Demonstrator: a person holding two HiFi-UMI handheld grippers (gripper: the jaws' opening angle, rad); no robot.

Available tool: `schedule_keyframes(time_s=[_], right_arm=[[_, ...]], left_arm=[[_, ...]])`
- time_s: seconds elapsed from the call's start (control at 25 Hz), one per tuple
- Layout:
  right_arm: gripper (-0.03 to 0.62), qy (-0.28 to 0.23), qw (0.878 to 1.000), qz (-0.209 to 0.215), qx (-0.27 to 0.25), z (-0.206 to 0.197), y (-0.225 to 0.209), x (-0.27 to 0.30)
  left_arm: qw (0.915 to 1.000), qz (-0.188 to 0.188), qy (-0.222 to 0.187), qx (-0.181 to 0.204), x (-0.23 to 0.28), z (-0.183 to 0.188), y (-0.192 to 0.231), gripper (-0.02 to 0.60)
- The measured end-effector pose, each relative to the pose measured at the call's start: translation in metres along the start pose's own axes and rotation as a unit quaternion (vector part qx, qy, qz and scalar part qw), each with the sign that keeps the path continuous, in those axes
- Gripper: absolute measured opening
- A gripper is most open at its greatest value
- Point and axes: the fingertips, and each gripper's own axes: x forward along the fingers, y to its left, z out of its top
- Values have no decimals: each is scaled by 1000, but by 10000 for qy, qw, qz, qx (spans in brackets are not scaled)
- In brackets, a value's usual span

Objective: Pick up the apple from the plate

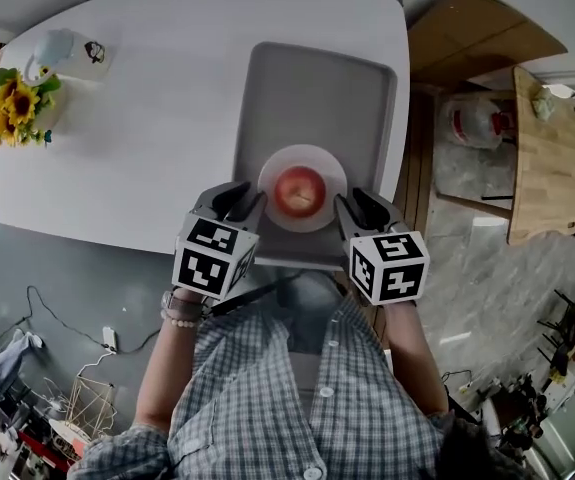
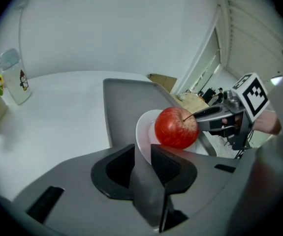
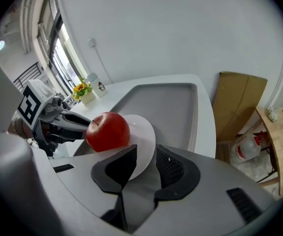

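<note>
At 9 o'clock on the white table (image 1: 147, 138) you have a bunch of sunflowers (image 1: 15, 103), with a pale cup (image 1: 59, 52) just beside it toward 11 o'clock; both stand well apart from the work. Your left gripper (image 1: 247, 200) sits at 9 o'clock of the plate (image 1: 307, 156), tips level with its rim. Its jaws are spread with a clear gap, and only the plate's edge shows through that gap, with nothing pinched. The apple (image 1: 300, 190), red with its stem upward, rests at the centre of the white plate. The plate lies on the near half of the grey tray (image 1: 317, 88), toward 6 o'clock. Neither gripper touches the apple. Your right gripper (image 1: 352, 203) mirrors the left at 3 o'clock of the plate. Its jaws are likewise parted, with the plate rim showing in the opening and nothing held. Off the table at 2 o'clock stands a cardboard box (image 1: 482, 33). Below it is a plastic bottle (image 1: 477, 120), and at 3 o'clock a wooden board (image 1: 557, 158).
</note>
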Motion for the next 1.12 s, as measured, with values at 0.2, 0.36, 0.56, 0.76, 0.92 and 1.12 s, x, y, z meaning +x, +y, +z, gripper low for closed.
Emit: schedule_keyframes(time_s=[0.2, 0.36, 0.56, 0.76, 0.92, 1.12], right_arm=[[103, 252, 9996, 69, 65, -8, -2, 8], [103, 429, 9988, 144, 182, -17, -2, 13], [103, 391, 9981, 247, 398, -17, -2, 15], [101, 322, 9978, 168, 563, -18, -2, 15], [100, 333, 9965, 99, 759, -18, -3, 14], [85, 293, 9928, 81, 1162, -15, -6, 12]], left_arm=[[9991, 134, 180, -346, 8, -8, 0, 87], [9981, 112, 298, -525, 13, -11, 1, 87], [9952, -101, 333, -918, 17, -11, 1, 86], [9937, -207, 410, -1021, 19, -11, -2, 78], [9900, -364, 402, -1305, 19, -11, -1, 68], [9875, -487, 477, -1421, 18, -11, -2, 61]])
